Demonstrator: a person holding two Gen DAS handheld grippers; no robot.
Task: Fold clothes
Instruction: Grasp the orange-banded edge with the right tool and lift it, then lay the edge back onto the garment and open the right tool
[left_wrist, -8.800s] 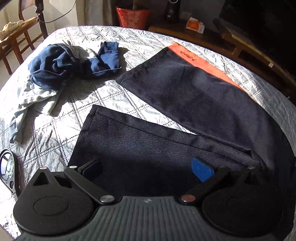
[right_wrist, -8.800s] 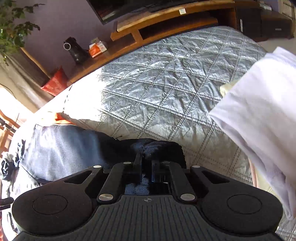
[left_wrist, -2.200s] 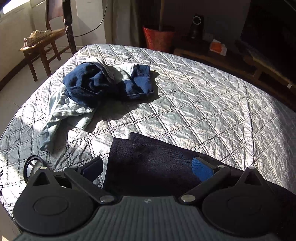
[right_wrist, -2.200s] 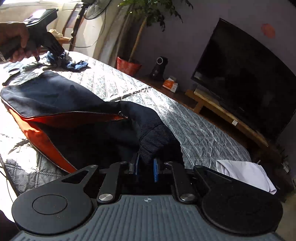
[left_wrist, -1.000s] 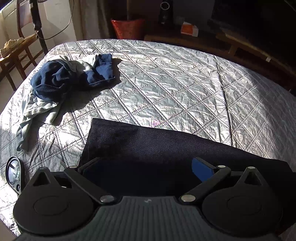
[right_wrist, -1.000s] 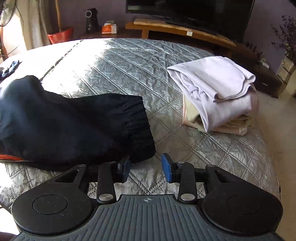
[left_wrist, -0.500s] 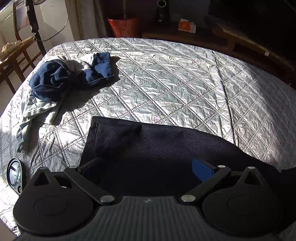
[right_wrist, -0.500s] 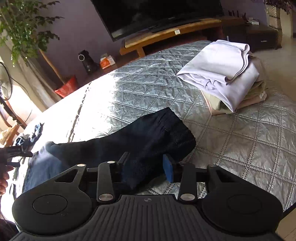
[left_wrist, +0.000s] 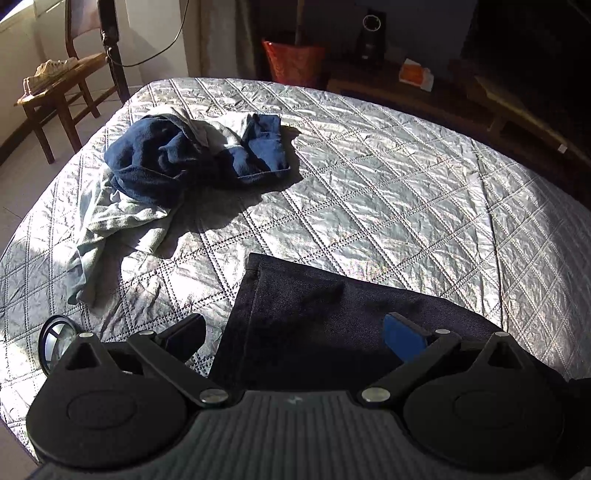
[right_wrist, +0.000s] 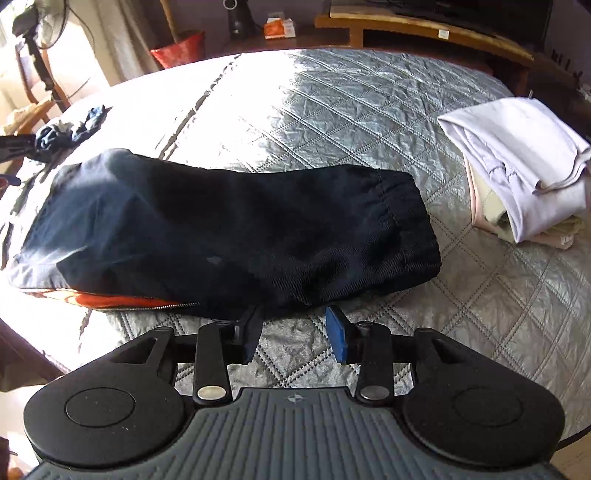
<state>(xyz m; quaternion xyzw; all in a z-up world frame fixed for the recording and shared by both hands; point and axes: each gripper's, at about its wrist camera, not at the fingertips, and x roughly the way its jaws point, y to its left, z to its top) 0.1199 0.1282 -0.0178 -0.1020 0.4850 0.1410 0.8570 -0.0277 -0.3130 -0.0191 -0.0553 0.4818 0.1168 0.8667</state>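
Observation:
Dark navy trousers (right_wrist: 229, 236) lie folded across the grey quilted bed (right_wrist: 332, 110), with an orange lining and zip (right_wrist: 122, 301) showing at their near edge. My right gripper (right_wrist: 293, 332) is open just in front of that edge, nothing between its pads. In the left wrist view the hem end of the trousers (left_wrist: 332, 325) lies flat on the bed (left_wrist: 369, 192). My left gripper (left_wrist: 293, 330) hangs wide open over it, its left finger (left_wrist: 184, 332) above bare quilt and its blue right pad (left_wrist: 402, 338) above the cloth.
A heap of blue and pale clothes (left_wrist: 177, 166) lies at the bed's far left. A folded white and cream stack (right_wrist: 517, 166) sits at the right. A round glass object (left_wrist: 55, 341) rests near the left edge. A wooden chair (left_wrist: 55, 92) and TV bench (right_wrist: 424, 29) stand beyond the bed.
The right gripper let go of the trousers' waist and drew back toward the near edge. The left wrist view has shifted left, so the trouser hem sits further right under the open gripper.

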